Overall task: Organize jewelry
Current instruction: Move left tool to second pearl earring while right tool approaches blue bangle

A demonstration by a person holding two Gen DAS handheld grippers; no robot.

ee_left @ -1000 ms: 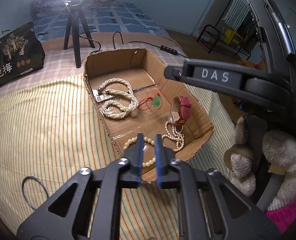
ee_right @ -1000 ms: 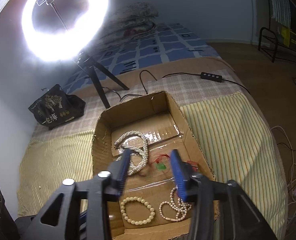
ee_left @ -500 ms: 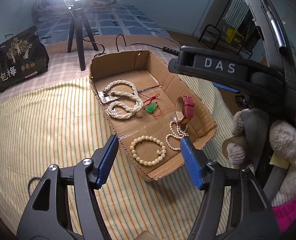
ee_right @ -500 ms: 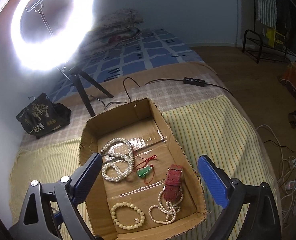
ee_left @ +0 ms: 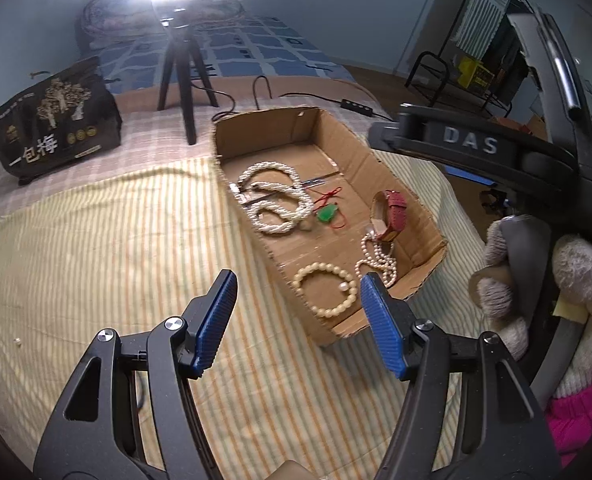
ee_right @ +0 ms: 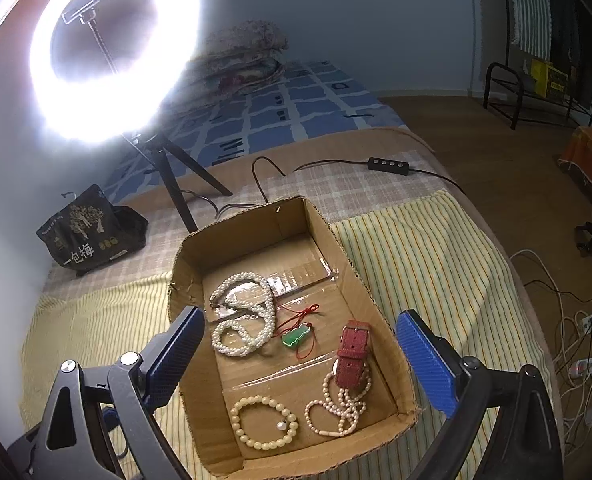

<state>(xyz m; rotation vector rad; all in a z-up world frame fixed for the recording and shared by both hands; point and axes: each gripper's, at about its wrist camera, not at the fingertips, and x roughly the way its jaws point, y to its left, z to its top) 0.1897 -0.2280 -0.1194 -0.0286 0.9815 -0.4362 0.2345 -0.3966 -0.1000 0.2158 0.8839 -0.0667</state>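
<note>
An open cardboard box [ee_left: 420, 216] [ee_right: 370, 304] lies on a striped cloth. It holds a thick pearl necklace [ee_left: 274, 196] [ee_right: 244, 320], a green pendant on red cord [ee_left: 328, 213] [ee_right: 296, 336], a red watch [ee_left: 392, 216] [ee_right: 352, 354], a thin pearl strand [ee_left: 378, 256] [ee_right: 338, 408] and a cream bead bracelet [ee_left: 326, 288] [ee_right: 264, 422]. My left gripper [ee_left: 298, 320] is open and empty, near the box's front corner. My right gripper [ee_right: 296, 356] is open and empty, above the box; its body shows in the left wrist view [ee_left: 468, 148].
A lit ring light on a tripod [ee_right: 116, 52] stands behind the box, with a cable and inline switch [ee_right: 388, 166]. A black snack bag [ee_left: 54, 120] [ee_right: 90, 236] stands at the back left. A small white bead [ee_left: 16, 342] lies on the cloth at left.
Both grippers have opened wide and pulled back from the box. The bead bracelet and the watch now lie free in the box.
</note>
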